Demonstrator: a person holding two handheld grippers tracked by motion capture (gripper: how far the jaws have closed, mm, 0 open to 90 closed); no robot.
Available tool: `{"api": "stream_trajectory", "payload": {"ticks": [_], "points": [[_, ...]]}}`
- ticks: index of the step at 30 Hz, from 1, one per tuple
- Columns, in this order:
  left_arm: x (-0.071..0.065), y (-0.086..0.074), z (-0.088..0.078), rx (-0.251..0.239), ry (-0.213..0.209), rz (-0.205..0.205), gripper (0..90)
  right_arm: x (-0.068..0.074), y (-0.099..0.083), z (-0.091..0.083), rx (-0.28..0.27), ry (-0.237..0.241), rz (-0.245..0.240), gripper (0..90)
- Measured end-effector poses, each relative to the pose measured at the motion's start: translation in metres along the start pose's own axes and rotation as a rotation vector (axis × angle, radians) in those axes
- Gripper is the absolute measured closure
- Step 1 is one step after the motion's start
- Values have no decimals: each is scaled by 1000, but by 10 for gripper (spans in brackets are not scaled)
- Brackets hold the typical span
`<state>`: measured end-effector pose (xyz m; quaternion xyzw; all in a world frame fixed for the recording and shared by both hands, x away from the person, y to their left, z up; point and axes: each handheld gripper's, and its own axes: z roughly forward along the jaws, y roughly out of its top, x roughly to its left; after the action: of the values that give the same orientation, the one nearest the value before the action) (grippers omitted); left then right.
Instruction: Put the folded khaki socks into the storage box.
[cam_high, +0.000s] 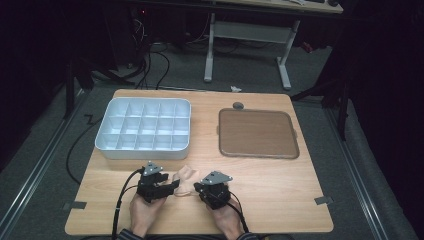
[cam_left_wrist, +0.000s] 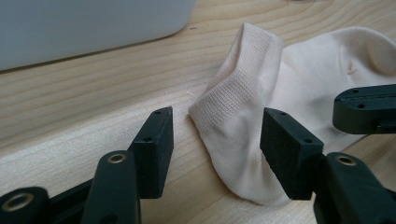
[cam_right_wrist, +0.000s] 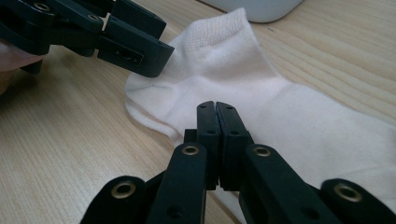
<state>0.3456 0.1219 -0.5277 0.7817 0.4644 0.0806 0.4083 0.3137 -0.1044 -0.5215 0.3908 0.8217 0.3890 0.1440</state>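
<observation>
Lying on a wooden table (cam_high: 280, 185), pale sock (cam_high: 184, 181), divided tray (cam_high: 144, 129), dark room

Dim room: grey carpet floor (cam_high: 45, 150), white-legged desk (cam_high: 247, 35) behind.

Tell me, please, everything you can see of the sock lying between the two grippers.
The sock is a short, pale cream ankle sock of soft knit with a ribbed cuff. It lies flat but rumpled on the wooden table, near the white divided tray. The left gripper stands open around its cuff end; the right gripper is shut, its jaws resting at the sock's edge.
</observation>
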Motion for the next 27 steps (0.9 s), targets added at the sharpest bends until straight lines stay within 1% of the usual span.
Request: {"api": "stream_trajectory", "payload": {"ticks": [1,2,4,7,10,15,18,21,24,25,26,27], "points": [[0,0,1,9,1,4,451,0,0,1,5,1,0,893],[-1,-1,2,8,7,8,452,0,-1,3,8,2,-3,894],[0,0,2,9,4,8,464,1,-1,4,18,-5,-12,896],[0,-1,2,9,-3,16,534,2,-4,8,35,-11,-22,898],[0,0,2,9,-9,11,569,1,-4,8,34,-8,-16,899],[0,0,3,8,-11,11,594,4,-5,8,33,-21,-52,900],[0,0,4,6,-14,7,604,3,-5,8,34,-14,-50,900],[-1,1,6,2,-6,11,650,4,-6,8,33,-18,-52,900],[-1,1,6,3,-10,11,683,3,-6,8,33,-18,-54,900],[-3,1,7,7,-13,14,695,2,-6,8,28,-9,-44,900],[-3,1,7,7,-13,14,706,2,-6,8,28,-9,-44,900],[-5,0,6,14,-13,23,724,0,-6,8,29,3,-30,900]]}}
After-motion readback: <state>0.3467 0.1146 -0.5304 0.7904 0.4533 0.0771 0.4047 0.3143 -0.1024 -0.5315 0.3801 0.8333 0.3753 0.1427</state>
